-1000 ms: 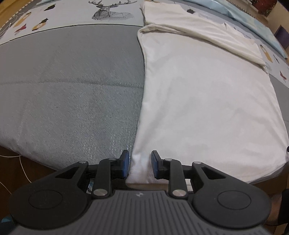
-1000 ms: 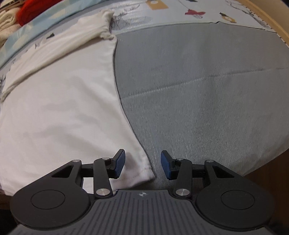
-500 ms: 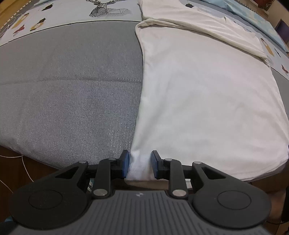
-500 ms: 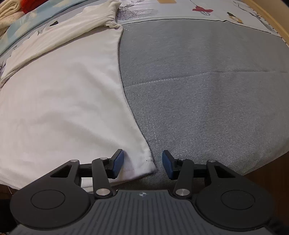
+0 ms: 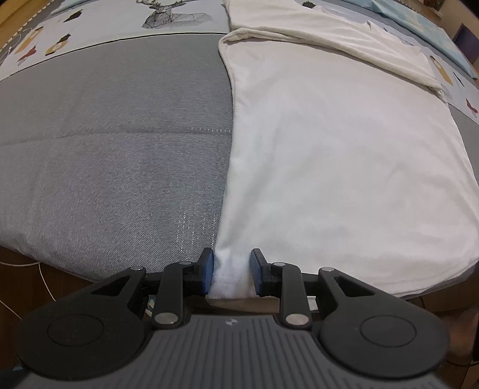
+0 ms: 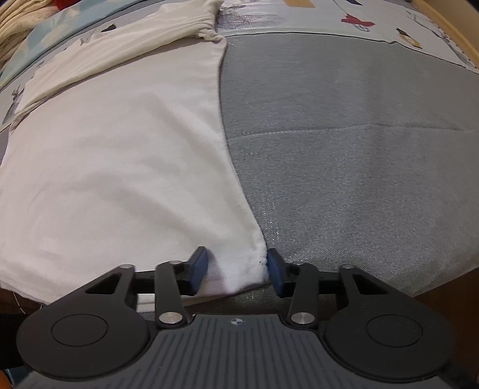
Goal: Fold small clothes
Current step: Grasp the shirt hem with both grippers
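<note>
A white garment lies flat on a grey bedspread, its sleeves folded across the far end. In the left wrist view my left gripper is shut on the garment's near left hem corner, which is bunched between the blue pads. In the right wrist view the same garment fills the left half. Its near right corner lies between the jaws of my right gripper, which are closing. The right pad touches the corner's edge, and the left pad stands a little off the cloth.
Beyond the grey bedspread lies a printed sheet with a deer drawing. A pile of cream and red clothes sits at the far left. The bed's near edge drops to dark wood, where a thin white cable hangs.
The right gripper's jaws have narrowed around the near right corner. The left gripper has closed in on the left corner, which now fills the gap between its pads. Both views sit slightly lower.
</note>
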The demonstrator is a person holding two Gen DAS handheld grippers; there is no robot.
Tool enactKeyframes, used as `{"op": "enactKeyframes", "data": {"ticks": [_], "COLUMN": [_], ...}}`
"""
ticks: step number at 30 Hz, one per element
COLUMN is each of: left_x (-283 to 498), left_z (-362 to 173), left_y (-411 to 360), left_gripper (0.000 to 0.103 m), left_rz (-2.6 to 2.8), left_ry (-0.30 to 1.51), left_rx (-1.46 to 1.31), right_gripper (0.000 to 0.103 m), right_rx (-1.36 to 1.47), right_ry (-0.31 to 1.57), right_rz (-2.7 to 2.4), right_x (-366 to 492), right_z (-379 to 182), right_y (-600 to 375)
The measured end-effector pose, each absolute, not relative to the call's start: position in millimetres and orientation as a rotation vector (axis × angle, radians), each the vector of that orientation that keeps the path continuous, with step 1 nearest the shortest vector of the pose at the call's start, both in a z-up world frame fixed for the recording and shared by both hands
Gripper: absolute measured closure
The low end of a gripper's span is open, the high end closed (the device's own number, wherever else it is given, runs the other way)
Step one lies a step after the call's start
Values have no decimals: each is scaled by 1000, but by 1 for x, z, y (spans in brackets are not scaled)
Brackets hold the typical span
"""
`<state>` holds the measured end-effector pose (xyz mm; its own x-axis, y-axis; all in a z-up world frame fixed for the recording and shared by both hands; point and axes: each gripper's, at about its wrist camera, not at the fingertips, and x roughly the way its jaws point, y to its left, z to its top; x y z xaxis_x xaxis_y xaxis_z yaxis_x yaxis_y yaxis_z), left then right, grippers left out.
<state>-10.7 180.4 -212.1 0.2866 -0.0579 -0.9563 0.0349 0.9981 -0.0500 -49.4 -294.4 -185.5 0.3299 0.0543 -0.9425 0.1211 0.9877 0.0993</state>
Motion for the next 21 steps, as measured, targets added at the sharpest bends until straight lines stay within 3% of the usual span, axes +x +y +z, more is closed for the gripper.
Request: {"op": "enactKeyframes", "data": {"ticks": [1, 3, 7, 21], "left_x": [-11, -12, -13, -17], "left_z": [-212, -212, -211, -210], "left_y": [180, 179, 180, 180], "left_gripper": [77, 90, 95, 91], "left_rz": [-67, -77, -77, -69], "left_ry": [1277, 1274, 1268, 1286], "left_rx": [-17, -16, -19, -23], "right_gripper": [71, 90, 92, 89], "right_rx": [162, 182, 208, 214], "right_ry": [1233, 1232, 1226, 1222], "right_rz": [-37, -17, -8, -20], "right_x": [-50, -49, -50, -57], "right_z": [-185, -185, -182, -179], "right_y": [-294, -295, -296, -298]}}
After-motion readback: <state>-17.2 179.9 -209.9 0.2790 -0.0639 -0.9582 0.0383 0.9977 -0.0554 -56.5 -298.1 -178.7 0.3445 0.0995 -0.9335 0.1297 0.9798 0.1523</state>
